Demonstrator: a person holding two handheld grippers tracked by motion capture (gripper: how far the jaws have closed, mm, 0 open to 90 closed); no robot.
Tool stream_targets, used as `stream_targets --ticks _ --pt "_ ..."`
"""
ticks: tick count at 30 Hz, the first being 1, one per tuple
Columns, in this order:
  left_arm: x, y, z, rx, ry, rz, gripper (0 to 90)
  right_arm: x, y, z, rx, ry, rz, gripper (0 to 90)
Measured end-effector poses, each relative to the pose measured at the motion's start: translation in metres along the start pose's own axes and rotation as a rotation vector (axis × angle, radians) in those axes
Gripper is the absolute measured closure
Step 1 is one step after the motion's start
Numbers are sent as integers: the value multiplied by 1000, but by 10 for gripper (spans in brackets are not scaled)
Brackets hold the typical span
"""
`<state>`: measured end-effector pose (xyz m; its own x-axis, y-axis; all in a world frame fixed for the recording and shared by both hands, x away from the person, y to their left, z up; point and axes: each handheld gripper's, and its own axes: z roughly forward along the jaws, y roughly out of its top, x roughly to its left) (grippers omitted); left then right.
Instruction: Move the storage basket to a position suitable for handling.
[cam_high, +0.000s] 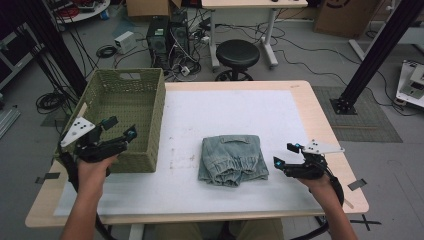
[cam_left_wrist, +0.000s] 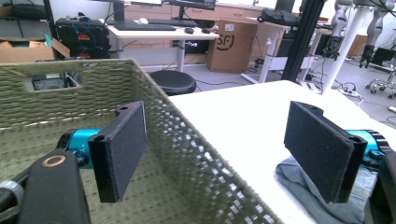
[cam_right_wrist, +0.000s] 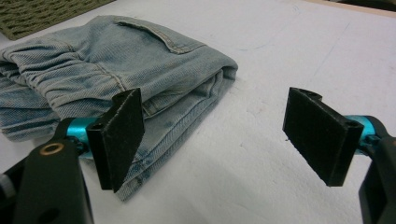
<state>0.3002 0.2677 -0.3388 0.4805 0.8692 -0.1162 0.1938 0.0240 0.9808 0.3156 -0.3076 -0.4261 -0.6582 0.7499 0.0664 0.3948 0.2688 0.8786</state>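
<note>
Nearest the counter's front edge, two forearms are seen entering, each hand bearing a two-jaw gripper; the right gripper (cam_high: 283, 155) is held released, its jaws standing wide apart with nothing between them, just beside the right edge of the folded pale-blue denim garment (cam_high: 233, 160); in the right gripper view the folded denim (cam_right_wrist: 116, 70) is seen lying ahead and to the jaws' left, one black pad overlapping its near hem without pressing it. The garment rests mid-counter on the white sheet-covered wooden counter (cam_high: 240, 110), its long side running left to right. The left gripper (cam_high: 120, 129) is likewise released, poised over the near right corner of the olive-green woven rectangular basket (cam_high: 150, 100); the right hand is judged nearer the garment. Farther off, a black round stool (cam_high: 237, 52) stands beyond the counter.
</note>
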Motion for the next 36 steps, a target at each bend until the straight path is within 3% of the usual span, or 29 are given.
stream_targets --ticks 4,24,36 --pt "-14 0 13 21 -40 11 212 -1 0 -1 -3 0 5 210" --pt "-78 -11 62 29 -131 29 212 -2 5 8 -2 14 -9 210" --pt "-101 -24 80 53 -163 36 212 1 5 4 -9 19 -12 210"
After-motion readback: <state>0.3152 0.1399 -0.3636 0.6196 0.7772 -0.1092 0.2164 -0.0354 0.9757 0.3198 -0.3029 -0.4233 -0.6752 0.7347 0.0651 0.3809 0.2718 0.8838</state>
